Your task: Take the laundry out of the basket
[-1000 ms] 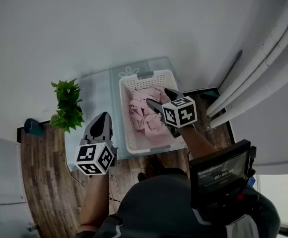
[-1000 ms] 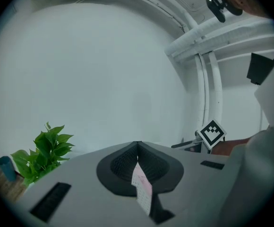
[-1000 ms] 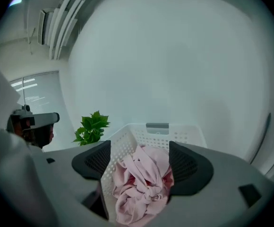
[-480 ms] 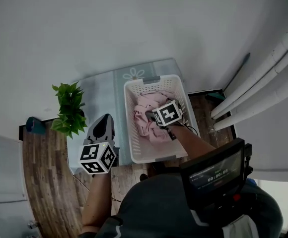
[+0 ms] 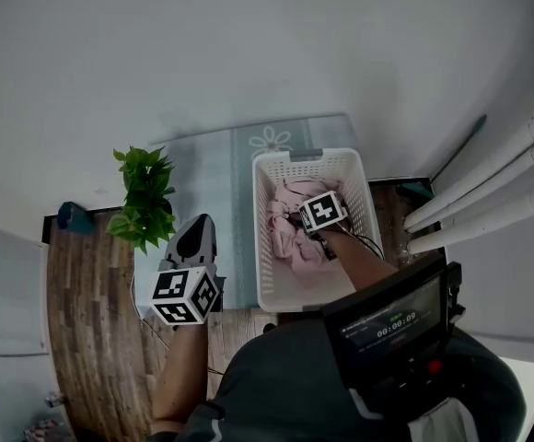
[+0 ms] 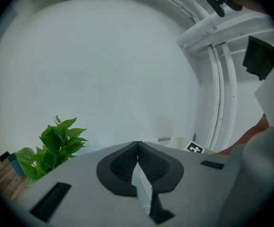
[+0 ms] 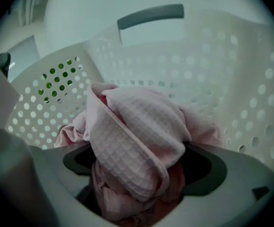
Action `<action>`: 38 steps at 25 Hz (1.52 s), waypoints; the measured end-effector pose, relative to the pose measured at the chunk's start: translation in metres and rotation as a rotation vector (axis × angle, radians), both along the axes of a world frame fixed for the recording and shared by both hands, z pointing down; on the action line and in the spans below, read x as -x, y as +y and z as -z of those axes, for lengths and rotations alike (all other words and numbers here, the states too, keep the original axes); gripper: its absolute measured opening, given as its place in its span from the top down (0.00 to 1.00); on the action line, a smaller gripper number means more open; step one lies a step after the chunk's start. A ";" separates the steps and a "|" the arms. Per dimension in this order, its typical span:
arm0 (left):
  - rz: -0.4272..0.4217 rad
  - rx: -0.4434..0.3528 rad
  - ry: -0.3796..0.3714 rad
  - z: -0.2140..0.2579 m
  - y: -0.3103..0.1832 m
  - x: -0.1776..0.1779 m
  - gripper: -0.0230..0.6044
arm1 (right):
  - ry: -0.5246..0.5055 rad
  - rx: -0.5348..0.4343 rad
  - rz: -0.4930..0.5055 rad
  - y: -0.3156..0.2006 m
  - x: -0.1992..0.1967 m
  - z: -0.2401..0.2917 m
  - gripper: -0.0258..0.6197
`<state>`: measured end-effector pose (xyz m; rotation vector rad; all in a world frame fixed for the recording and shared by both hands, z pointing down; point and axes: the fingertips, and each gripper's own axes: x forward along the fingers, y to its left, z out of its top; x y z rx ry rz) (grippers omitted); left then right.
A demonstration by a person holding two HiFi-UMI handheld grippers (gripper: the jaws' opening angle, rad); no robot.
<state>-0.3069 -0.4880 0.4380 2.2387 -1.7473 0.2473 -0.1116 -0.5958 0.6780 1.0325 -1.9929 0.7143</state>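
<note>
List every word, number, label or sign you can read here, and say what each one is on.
Chest screen: a short line of text and a row of timer-like digits, too small to read.
Left marker cube: black-and-white square codes only, no letters.
Right marker cube: the same, no letters.
Basket, laundry, mat: no print visible.

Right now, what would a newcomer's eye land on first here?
The pink laundry heaped in the white basket at centre, with the right tool down in it, its jaws just opened wide around a fold. A green plant stands to the basket's left, near the left tool.
</note>
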 end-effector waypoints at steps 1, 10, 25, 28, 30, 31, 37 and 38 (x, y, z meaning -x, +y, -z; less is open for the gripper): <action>0.005 0.003 0.000 -0.001 0.001 0.002 0.95 | -0.014 0.035 -0.003 0.000 0.000 -0.005 0.16; 0.021 0.024 0.009 -0.007 0.006 0.004 0.95 | -0.036 0.153 0.095 0.005 0.014 -0.022 0.19; 0.091 0.025 0.033 -0.007 0.025 0.018 0.95 | -0.168 0.074 -0.022 -0.005 0.017 -0.014 0.51; 0.122 0.000 0.012 0.006 0.039 0.028 0.95 | -0.172 0.032 -0.049 -0.005 0.014 -0.008 0.54; 0.159 -0.007 0.010 0.010 0.051 0.039 0.95 | -0.175 -0.005 -0.055 -0.006 0.012 0.000 0.57; 0.180 -0.008 0.014 0.010 0.057 0.045 0.95 | -0.178 -0.022 -0.055 -0.007 0.012 0.005 0.58; 0.240 -0.025 0.050 0.010 0.081 0.064 0.95 | -0.220 -0.155 -0.049 -0.002 0.013 0.045 0.61; 0.235 -0.033 0.051 0.012 0.082 0.064 0.95 | -0.229 -0.188 -0.045 -0.002 0.013 0.054 0.62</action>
